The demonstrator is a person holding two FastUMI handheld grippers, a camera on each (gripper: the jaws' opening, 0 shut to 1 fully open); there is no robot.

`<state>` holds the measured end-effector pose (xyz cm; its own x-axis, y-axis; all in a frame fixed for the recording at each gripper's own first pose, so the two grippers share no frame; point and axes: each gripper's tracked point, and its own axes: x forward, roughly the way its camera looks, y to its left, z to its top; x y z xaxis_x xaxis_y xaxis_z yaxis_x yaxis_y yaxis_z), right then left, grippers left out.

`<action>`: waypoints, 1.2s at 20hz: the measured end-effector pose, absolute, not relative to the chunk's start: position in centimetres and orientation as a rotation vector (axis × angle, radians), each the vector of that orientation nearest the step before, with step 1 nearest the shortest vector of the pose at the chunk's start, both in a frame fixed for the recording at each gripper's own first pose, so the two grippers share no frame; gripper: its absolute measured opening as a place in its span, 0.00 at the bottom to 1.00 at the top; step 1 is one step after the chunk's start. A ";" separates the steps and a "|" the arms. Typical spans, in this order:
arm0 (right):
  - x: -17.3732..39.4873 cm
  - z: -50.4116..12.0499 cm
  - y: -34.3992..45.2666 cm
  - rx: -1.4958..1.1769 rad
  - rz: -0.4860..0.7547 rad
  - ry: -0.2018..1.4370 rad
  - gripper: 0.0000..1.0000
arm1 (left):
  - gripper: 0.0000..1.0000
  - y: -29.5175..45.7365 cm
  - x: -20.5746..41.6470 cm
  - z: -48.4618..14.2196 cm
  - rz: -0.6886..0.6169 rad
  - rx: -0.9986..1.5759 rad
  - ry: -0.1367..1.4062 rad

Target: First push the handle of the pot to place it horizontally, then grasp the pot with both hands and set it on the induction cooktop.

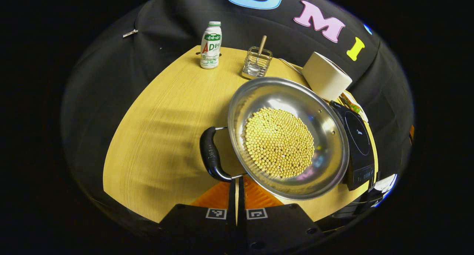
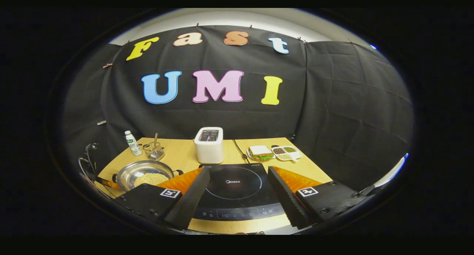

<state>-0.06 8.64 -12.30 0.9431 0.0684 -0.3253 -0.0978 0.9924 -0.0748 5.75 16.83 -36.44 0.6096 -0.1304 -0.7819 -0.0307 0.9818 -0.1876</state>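
A steel pot (image 1: 326, 136) holding soybeans (image 1: 279, 142) stands on the wooden table, left of the black induction cooktop (image 1: 358, 136). Its black loop handle (image 1: 210, 155) points left in the left gripper view. My left gripper (image 1: 237, 182) is shut with nothing in it, its tips at the near end of that handle, by the pot's rim. In the right gripper view the pot (image 2: 127, 175) sits at the lower left and the cooktop (image 2: 233, 188) lies straight ahead. My right gripper (image 2: 237, 171) is open over the cooktop's front, holding nothing.
At the table's back stand a white drink bottle (image 1: 211, 45), a glass holder with a stick (image 1: 256, 62) and a white toaster (image 2: 209, 145) behind the cooktop. A sandwich plate (image 2: 261, 152) and a divided snack tray (image 2: 287, 152) sit at the back right.
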 end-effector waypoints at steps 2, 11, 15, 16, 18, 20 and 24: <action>-0.2 -12.8 8.7 -0.091 0.083 0.348 0.98 | 0.05 17.4 6.4 -36.4 -0.055 -0.180 0.917; 0.1 -14.1 8.3 -0.051 0.055 0.433 0.98 | 0.05 19.4 9.3 -36.4 -0.041 -0.088 0.924; 0.2 -15.6 8.9 -0.030 0.077 0.485 0.99 | 0.06 20.1 10.6 -36.4 -0.021 -0.093 0.922; 0.4 -16.0 9.1 -0.029 0.085 0.493 0.99 | 0.05 20.3 10.8 -36.3 -0.019 -0.085 0.923; 0.8 -17.1 9.9 -0.016 0.109 0.518 0.99 | 0.05 20.7 11.3 -36.0 0.001 -0.058 0.925; 1.5 -18.1 11.0 -0.004 0.143 0.545 0.99 | 0.05 21.0 11.3 -35.6 0.026 -0.021 0.926; 3.6 -20.4 13.8 0.015 0.241 0.598 0.99 | 0.05 21.1 10.0 -33.6 0.121 -0.013 0.899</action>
<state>3.61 13.83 -20.36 0.7995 0.2287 -0.5554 -0.2203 0.9719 0.0831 10.03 21.10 -33.65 0.6163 0.0995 -0.7812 -0.1101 0.9931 0.0397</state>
